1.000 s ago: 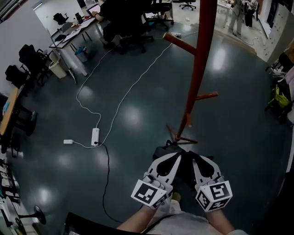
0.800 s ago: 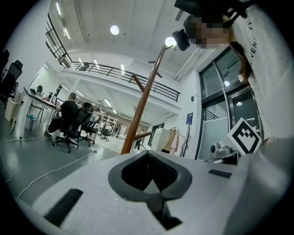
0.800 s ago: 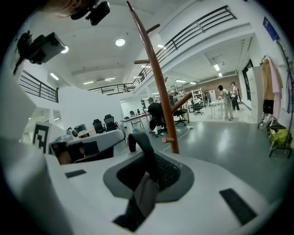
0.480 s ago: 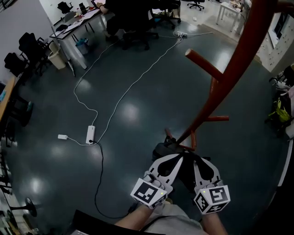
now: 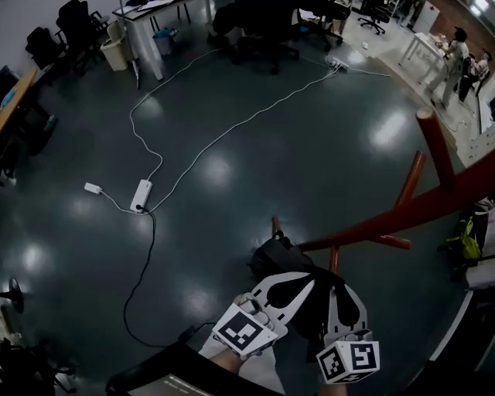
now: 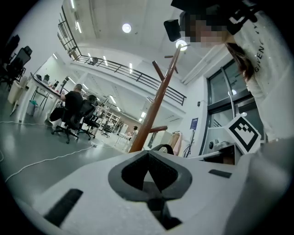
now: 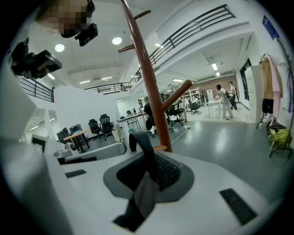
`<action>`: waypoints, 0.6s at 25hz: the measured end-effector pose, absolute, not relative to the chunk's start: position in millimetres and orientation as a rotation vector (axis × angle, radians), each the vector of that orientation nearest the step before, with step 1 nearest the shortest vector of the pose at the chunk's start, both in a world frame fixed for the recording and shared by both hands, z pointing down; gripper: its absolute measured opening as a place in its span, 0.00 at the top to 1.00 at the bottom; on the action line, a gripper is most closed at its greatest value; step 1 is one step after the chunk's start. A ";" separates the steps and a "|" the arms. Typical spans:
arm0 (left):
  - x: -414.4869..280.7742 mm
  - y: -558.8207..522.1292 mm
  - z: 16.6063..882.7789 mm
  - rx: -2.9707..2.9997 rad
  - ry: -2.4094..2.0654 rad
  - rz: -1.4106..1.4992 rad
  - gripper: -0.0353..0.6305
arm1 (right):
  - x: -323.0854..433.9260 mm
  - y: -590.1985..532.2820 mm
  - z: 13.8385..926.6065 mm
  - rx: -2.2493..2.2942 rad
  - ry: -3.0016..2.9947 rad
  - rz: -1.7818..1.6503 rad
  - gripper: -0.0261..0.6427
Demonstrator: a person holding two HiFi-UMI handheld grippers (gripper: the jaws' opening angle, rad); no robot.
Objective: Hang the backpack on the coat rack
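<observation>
In the head view the black backpack (image 5: 272,259) hangs low in front of me, between my two grippers. My left gripper (image 5: 304,281) and right gripper (image 5: 329,283) meet side by side over its top, both shut. The right gripper view shows a black strap (image 7: 146,151) pinched in the right gripper (image 7: 147,160). In the left gripper view the backpack's handle loop (image 6: 161,148) arches just past the shut left gripper (image 6: 149,155). The red-brown coat rack (image 5: 402,216) slants across the right, pegs (image 5: 431,143) sticking out; it rises close ahead of both grippers (image 6: 156,103) (image 7: 148,87).
A white power strip (image 5: 141,195) with long cables lies on the dark floor at left. Desks and office chairs (image 5: 147,19) line the far side. People stand at the far right (image 5: 452,54). A yellow-green bag (image 5: 469,240) sits by the right edge.
The head view has swung, so the rack pole now lies lower and more slanted across the right. Both grippers stay together on the backpack at the bottom.
</observation>
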State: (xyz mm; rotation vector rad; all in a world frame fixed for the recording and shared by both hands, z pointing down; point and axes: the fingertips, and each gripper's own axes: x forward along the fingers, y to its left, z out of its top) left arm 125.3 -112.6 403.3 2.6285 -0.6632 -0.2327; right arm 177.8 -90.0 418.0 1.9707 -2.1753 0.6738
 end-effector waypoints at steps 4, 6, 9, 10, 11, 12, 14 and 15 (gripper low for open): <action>134.7 -120.9 413.3 2.624 -0.677 -0.257 0.93 | 183.7 -94.9 424.7 1.944 -2.182 0.665 0.88; 137.8 -123.2 417.9 2.639 -0.686 -0.259 0.93 | 186.0 -98.6 428.8 1.937 -2.194 0.679 0.88; 140.9 -121.4 427.5 2.630 -0.701 -0.277 0.93 | 190.3 -101.6 436.7 1.922 -2.220 0.680 0.88; 141.6 -121.5 430.4 2.631 -0.710 -0.290 0.93 | 191.5 -103.7 439.5 1.909 -2.230 0.668 0.88; 141.8 -122.4 433.1 2.633 -0.722 -0.304 0.93 | 191.7 -106.4 442.3 1.893 -2.240 0.651 0.88; 141.7 -123.6 435.9 2.636 -0.734 -0.314 0.93 | 191.4 -108.9 445.4 1.877 -2.248 0.635 0.88; 142.5 -123.9 443.0 2.644 -0.746 -0.309 0.93 | 191.7 -111.5 452.6 1.857 -2.253 0.615 0.88; 143.6 -123.5 447.0 2.646 -0.749 -0.304 0.93 | 192.8 -112.0 456.4 1.851 -2.252 0.608 0.88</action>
